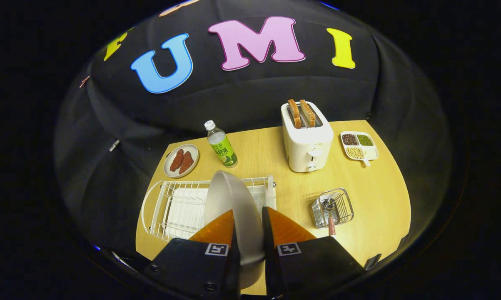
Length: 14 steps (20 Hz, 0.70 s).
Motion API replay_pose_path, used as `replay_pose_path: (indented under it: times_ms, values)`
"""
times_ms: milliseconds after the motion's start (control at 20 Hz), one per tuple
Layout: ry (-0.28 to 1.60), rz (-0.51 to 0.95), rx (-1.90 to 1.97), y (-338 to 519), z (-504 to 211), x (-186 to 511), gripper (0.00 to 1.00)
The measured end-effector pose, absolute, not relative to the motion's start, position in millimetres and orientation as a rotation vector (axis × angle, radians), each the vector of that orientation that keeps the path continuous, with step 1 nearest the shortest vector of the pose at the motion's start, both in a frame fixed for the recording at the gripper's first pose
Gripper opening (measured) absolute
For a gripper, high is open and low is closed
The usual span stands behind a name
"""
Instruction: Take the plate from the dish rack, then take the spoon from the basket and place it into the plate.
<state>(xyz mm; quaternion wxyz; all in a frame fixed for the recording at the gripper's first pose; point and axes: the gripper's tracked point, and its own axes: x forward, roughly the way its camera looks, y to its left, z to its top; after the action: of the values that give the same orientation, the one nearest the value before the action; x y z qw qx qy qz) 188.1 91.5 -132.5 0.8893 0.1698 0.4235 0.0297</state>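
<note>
A grey plate [229, 196] stands on edge between my fingers, lifted above the white wire dish rack [179, 208]. My gripper [249, 216] is shut on the plate's rim, both fingers pressing its faces. The rack lies on the wooden table just beyond and left of the fingers, partly hidden by the plate. To the right of the fingers sits a small wire basket [332, 207] with a spoon [329, 216] in it, bowl end up in the basket and handle pointing toward me.
A white toaster [307, 141] with two bread slices stands at the back. A green-label bottle [221, 145] and a small plate with brown food [181, 160] sit behind the rack. A divided dish of beans [358, 146] is at the far right. Bare tabletop [375, 187] lies around the basket.
</note>
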Motion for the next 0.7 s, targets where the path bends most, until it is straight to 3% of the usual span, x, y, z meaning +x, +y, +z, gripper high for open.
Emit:
replay_pose_path:
  times_ms: [450,700]
  values:
    - [0.905,0.134,0.427,46.5,-143.4,105.4,0.27]
    - [0.996,0.263,0.460,36.0,-172.8,52.9,0.27]
